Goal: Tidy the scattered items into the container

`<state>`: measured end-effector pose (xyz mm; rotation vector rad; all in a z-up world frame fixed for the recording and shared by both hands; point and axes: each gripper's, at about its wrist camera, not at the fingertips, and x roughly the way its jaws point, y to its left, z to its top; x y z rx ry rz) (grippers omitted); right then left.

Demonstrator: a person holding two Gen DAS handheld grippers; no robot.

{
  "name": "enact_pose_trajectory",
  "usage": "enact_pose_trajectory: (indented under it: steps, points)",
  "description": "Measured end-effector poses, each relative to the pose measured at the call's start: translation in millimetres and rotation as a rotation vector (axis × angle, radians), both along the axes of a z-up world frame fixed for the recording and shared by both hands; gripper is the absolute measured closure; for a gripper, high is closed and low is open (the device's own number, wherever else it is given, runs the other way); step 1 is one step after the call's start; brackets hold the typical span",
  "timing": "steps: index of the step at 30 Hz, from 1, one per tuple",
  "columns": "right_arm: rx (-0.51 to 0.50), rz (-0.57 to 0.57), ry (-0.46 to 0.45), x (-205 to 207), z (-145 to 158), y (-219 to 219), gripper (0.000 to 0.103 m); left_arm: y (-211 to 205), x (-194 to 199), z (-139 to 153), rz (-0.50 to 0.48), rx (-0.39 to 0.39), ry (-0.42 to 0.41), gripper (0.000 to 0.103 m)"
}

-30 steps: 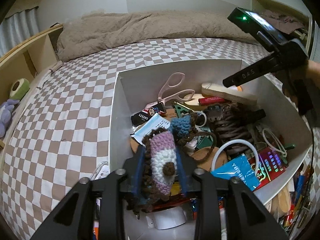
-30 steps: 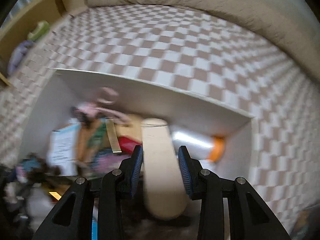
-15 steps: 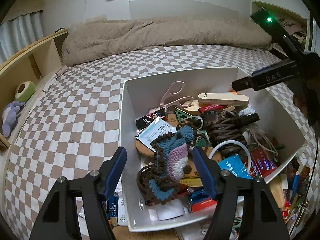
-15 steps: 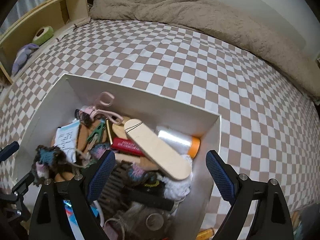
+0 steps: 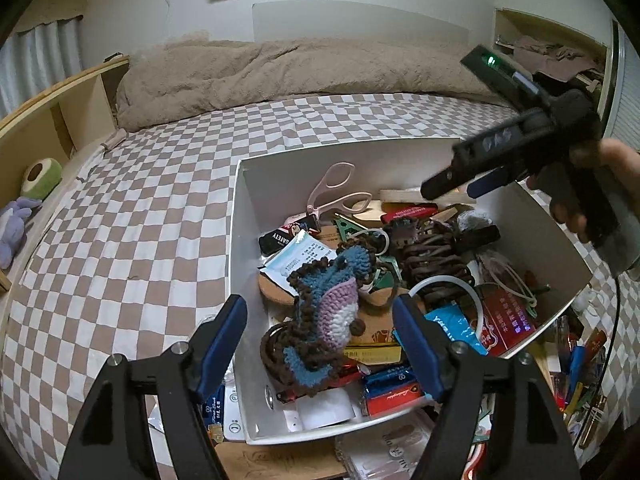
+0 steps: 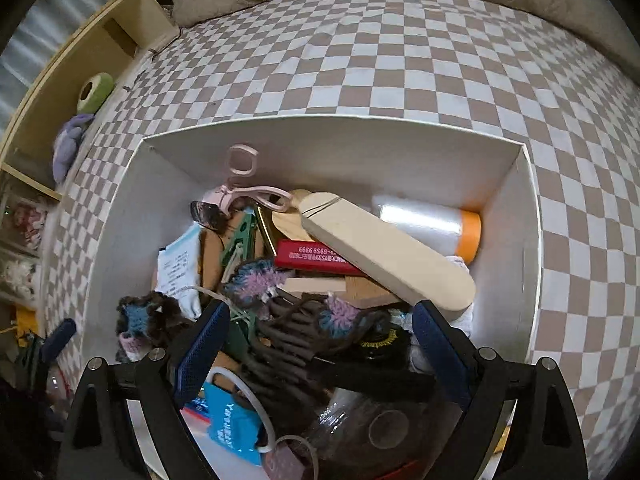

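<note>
A white box (image 5: pixel 243 264) stands on the checkered bed, full of small items. My left gripper (image 5: pixel 320 344) hovers over its near end and its jaws are opening. A blue, purple and brown crochet piece (image 5: pixel 326 312) lies in the box beneath them, with the pads clear of it. My right gripper (image 6: pixel 320 346) is open above the box (image 6: pixel 340 152). A flat beige wooden piece (image 6: pixel 384 252) rests across a red case and an orange-capped spool. The right gripper (image 5: pixel 476 172), held by a hand (image 5: pixel 608 176), also shows over the far right of the box. Pink scissors (image 5: pixel 336 196) lie at the back.
Loose packets and pens (image 5: pixel 576 376) lie outside the box at the near right, and more cards (image 5: pixel 224 404) at the near left. A wooden shelf with a green roll (image 5: pixel 40 172) and a purple plush (image 5: pixel 16 228) runs along the left. A beige blanket (image 5: pixel 280 72) covers the bed's far end.
Both grippers have opened. The left one let go of the crochet piece, which now lies in the box. The right one released the wooden piece into the box and tilted further down.
</note>
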<state>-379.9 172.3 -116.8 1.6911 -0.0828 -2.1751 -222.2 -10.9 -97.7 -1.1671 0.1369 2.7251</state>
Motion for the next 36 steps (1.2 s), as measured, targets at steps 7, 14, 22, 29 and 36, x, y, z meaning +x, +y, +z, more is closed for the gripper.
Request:
enact_pose_trajectory:
  steps: [7,14,22,29,36]
  points:
    - [0.029,0.07,-0.025,8,-3,-16,0.011,-2,4,-3,-0.013,0.029,-0.017,0.028]
    - [0.093,-0.038,0.01,-7,-20,-11,0.011,4,12,4,-0.086,0.112,-0.041,0.027]
    - [0.027,-0.07,0.174,26,26,-1,0.011,33,5,5,-0.269,0.276,-0.144,0.027]
    - [-0.041,-0.085,0.306,72,67,27,0.011,36,-28,-17,-0.189,0.255,-0.246,0.027]
    - [-0.061,-0.059,0.394,110,82,34,0.01,21,-35,-22,-0.076,0.162,-0.217,0.027]
